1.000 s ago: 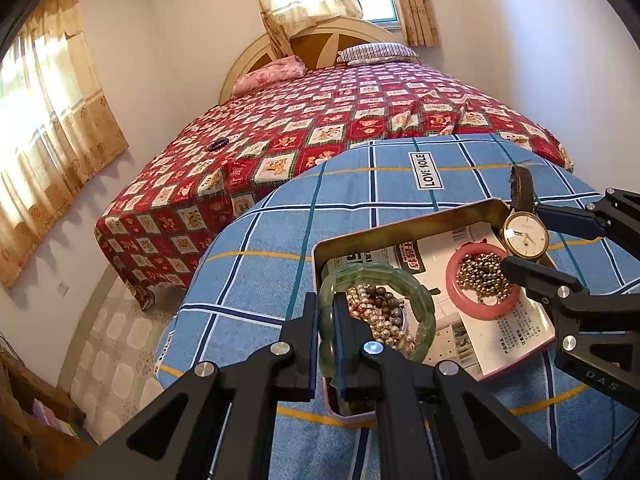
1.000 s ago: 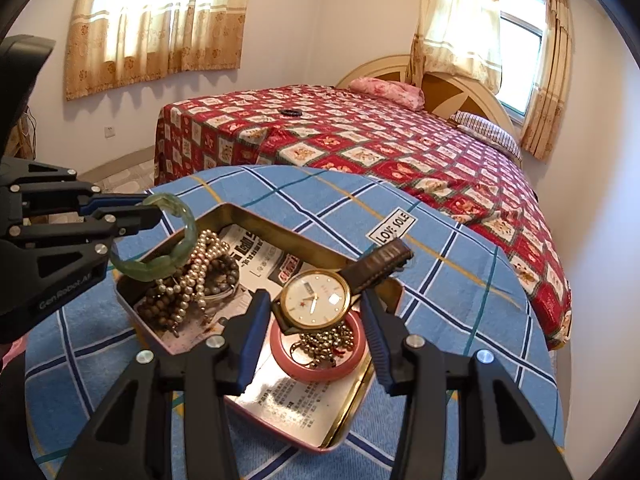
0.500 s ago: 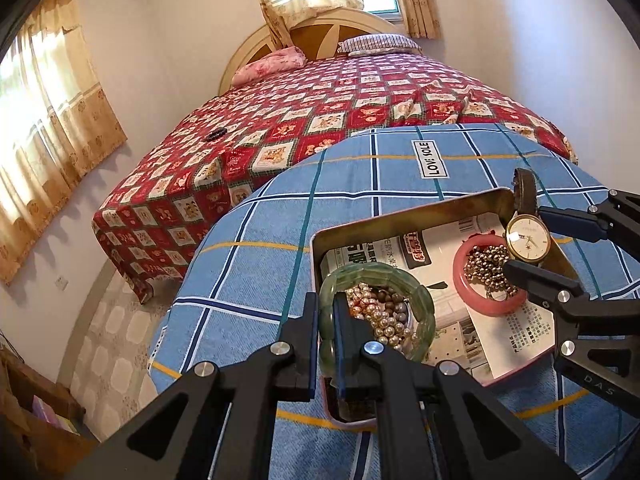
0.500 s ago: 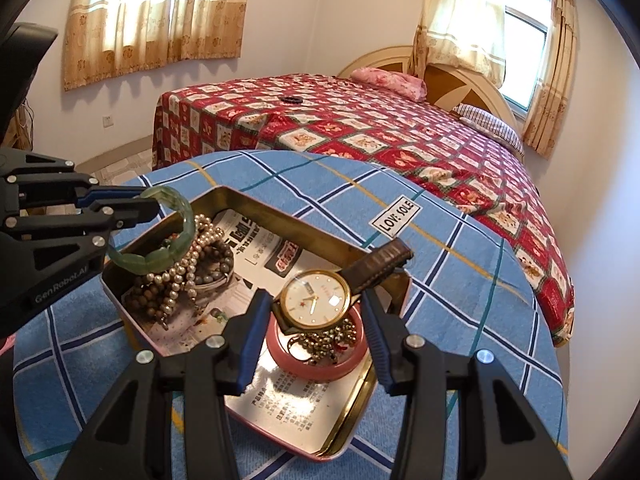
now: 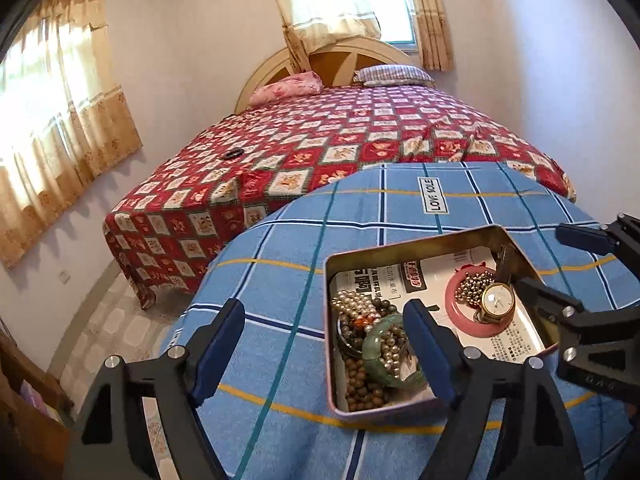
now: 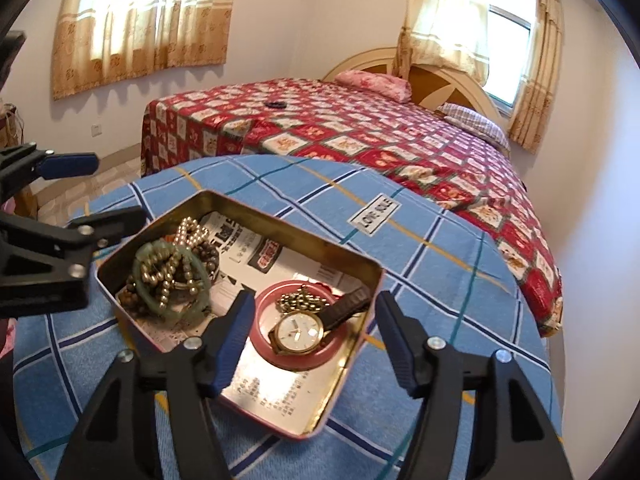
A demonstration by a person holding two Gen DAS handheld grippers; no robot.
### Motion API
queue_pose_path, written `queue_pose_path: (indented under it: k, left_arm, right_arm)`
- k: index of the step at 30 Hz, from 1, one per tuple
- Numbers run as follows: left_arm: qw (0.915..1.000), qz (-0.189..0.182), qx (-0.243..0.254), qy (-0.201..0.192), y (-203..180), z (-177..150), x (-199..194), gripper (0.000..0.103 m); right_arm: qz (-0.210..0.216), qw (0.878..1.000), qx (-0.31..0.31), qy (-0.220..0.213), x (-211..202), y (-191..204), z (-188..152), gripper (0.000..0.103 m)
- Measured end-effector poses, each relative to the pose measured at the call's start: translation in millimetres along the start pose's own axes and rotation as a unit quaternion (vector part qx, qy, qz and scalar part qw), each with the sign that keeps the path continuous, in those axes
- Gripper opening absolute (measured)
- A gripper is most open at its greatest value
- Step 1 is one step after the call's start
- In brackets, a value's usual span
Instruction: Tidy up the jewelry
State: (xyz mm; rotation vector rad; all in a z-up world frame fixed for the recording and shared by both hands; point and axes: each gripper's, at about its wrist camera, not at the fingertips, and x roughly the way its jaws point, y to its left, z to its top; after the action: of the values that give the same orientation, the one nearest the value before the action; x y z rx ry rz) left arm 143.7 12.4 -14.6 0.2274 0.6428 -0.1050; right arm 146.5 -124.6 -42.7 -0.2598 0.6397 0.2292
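Note:
A metal tin (image 5: 404, 245) (image 6: 236, 204) lined with printed paper sits on the blue checked table. A green jade bangle (image 5: 374, 346) (image 6: 180, 308) lies in it on pearl and wooden bead strands (image 5: 356, 308) (image 6: 188, 232). A gold watch (image 5: 498, 302) (image 6: 298, 330) lies on a pink ring dish (image 5: 472, 322) (image 6: 276, 352) with a beaded chain (image 6: 300, 300). My left gripper (image 5: 324, 348) is open and empty, above the tin's left edge. My right gripper (image 6: 316, 344) is open and empty, astride the watch and dish.
The round table (image 5: 300, 240) (image 6: 420, 248) has a blue checked cloth with a white label (image 5: 434, 195). A bed with a red patterned cover (image 5: 340, 144) (image 6: 360, 136) stands right behind it. Curtained windows and white walls surround it.
My left gripper opened and let go of the green bangle, which now lies in the tin. My right gripper opened and let go of the watch, now on the pink dish.

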Motion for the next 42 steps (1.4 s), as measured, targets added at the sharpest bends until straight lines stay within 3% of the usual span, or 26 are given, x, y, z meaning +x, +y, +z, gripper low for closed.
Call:
queue_pose_path:
  k: [14, 42]
  left_arm:
    - [0.9998, 0.01, -0.015, -0.008, 13.3, -8.2, -31.9, 0.082]
    - [0.9997, 0.011, -0.021, -0.005, 17.8, -17.2, -42.2, 0.082]
  right_arm:
    - [-0.008, 0.999, 0.015, -0.031, -31.6, -5.5, 3.2, 0.075]
    - [-0.011, 0.999, 0.012, -0.031, -37.5, -2.8, 0.5, 0.077]
